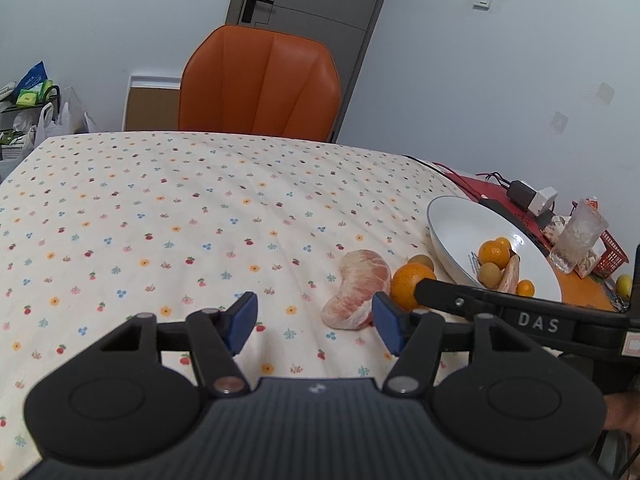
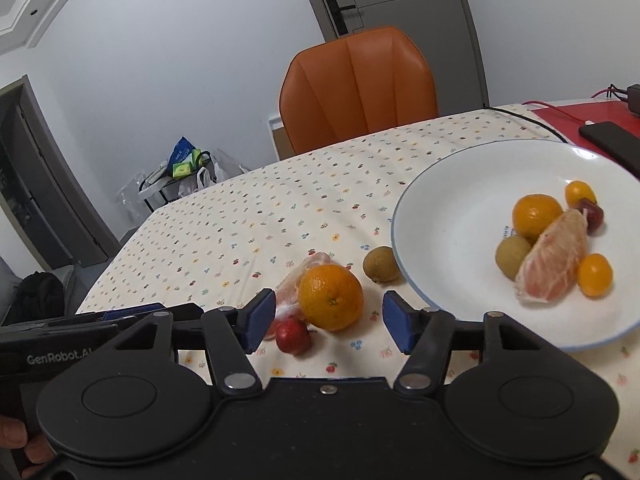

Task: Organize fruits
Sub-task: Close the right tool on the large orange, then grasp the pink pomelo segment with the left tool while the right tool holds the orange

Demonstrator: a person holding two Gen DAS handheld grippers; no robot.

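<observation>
The white plate (image 2: 452, 200) on the flower-print tablecloth (image 1: 160, 208) holds an orange (image 2: 536, 213), a peeled pomelo segment (image 2: 554, 258), a brown longan (image 2: 513, 257), two small yellow-orange kumquats (image 2: 595, 274) and a red jujube (image 2: 595, 213). Off the plate lie a second pomelo segment (image 1: 358, 290), a loose orange (image 2: 331, 297), a red fruit (image 2: 293, 335) and another longan (image 2: 381, 265) just beside the rim. The left gripper (image 1: 316, 322) and right gripper (image 2: 329, 322) both stand partly apart with nothing between their blue pads
</observation>
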